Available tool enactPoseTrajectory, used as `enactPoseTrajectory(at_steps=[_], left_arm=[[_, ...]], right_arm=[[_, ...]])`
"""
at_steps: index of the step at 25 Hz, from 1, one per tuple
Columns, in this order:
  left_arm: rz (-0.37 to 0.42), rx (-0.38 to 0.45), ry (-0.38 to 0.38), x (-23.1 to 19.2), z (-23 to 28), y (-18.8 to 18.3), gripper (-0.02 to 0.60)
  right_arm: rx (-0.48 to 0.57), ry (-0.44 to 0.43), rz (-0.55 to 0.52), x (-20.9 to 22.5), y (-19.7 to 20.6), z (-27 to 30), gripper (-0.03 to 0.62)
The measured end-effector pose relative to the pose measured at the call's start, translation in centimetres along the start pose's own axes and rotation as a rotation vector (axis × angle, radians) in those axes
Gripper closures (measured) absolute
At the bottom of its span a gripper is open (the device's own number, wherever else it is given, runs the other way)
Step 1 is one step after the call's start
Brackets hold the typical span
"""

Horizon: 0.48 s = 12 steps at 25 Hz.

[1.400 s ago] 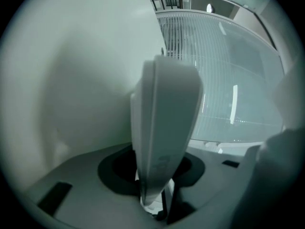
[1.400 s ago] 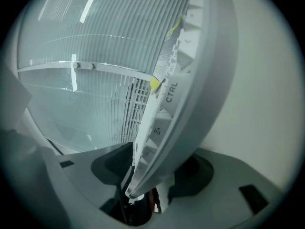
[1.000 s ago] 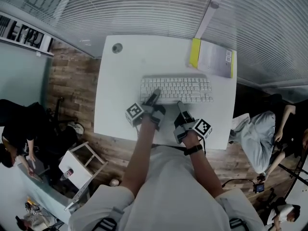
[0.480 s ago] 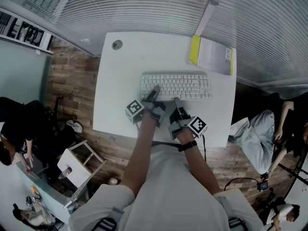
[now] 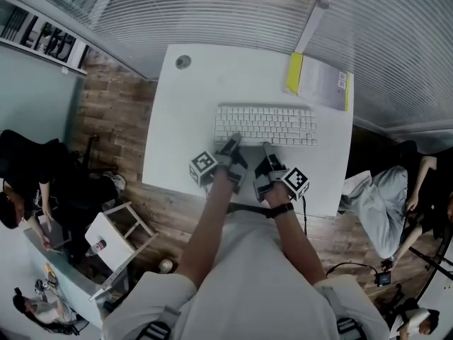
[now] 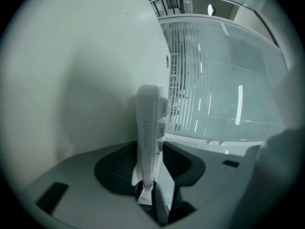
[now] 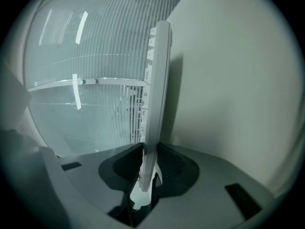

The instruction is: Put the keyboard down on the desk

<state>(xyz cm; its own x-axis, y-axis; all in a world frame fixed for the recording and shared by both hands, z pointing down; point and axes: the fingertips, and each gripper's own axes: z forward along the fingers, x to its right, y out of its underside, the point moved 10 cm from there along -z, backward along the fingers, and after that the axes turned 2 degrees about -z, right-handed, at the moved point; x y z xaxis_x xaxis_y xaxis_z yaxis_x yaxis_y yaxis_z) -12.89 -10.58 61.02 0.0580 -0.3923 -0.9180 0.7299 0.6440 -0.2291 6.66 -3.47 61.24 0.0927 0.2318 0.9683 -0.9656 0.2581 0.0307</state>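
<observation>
Head view: the keyboard [image 5: 265, 125] lies flat over the middle of the white desk [image 5: 177, 133], keys up. Its long axis runs left to right across the picture, in line with the desk's near edge. Whether it rests on the top or sits just above it, I cannot tell. The left gripper [image 5: 232, 147] meets its near long edge towards the left end, and the right gripper [image 5: 267, 149] meets the same edge near the middle. A booklet [image 5: 320, 83] with a yellow edge lies beyond the keyboard's right end, close to the far right corner. A round cap [image 5: 183, 62] sits near the far left corner. Nothing lies between these and the keyboard. The floor [image 5: 113, 119] is wood plank, slatted blinds [image 5: 212, 13] run behind the desk, a small white stool [image 5: 117, 238] stands to the left, and people sit at both sides of the room.

Left gripper view: the jaws are clamped on the keyboard's [image 6: 147, 137] edge, which is seen edge-on and runs straight away from the camera. Desk top fills the left, blinds the right.

Right gripper view: the jaws have just been closing, and they now pinch the keyboard's [image 7: 155, 104] edge, key side towards the blinds, desk at the right.
</observation>
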Motion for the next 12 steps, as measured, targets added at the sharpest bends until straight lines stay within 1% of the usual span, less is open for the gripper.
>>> enactPoseTrajectory(at_steps=[2,5,9,10,12], left_arm=[[0.027,-0.001,-0.021,-0.3,-1.0,-0.2,0.433],[0.07,0.011,-0.051,-0.7,-1.9,-0.4,0.433],[0.088,0.004,-0.054,-0.7,-2.2,-0.1,0.433],[0.093,0.003,-0.051,-0.6,-2.3,-0.1,0.433],[0.095,0.012,-0.051,-0.6,-2.6,-0.2,0.433]], right_arm=[[-0.015,0.027,0.021,0.1,-0.1,0.1,0.493],[-0.037,0.084,0.026,0.4,0.0,0.3,0.494],[-0.048,0.126,0.026,1.0,-0.4,0.6,0.494],[-0.054,0.147,0.038,1.1,-0.5,0.7,0.494],[-0.071,0.219,0.062,1.4,-0.4,0.8,0.502]])
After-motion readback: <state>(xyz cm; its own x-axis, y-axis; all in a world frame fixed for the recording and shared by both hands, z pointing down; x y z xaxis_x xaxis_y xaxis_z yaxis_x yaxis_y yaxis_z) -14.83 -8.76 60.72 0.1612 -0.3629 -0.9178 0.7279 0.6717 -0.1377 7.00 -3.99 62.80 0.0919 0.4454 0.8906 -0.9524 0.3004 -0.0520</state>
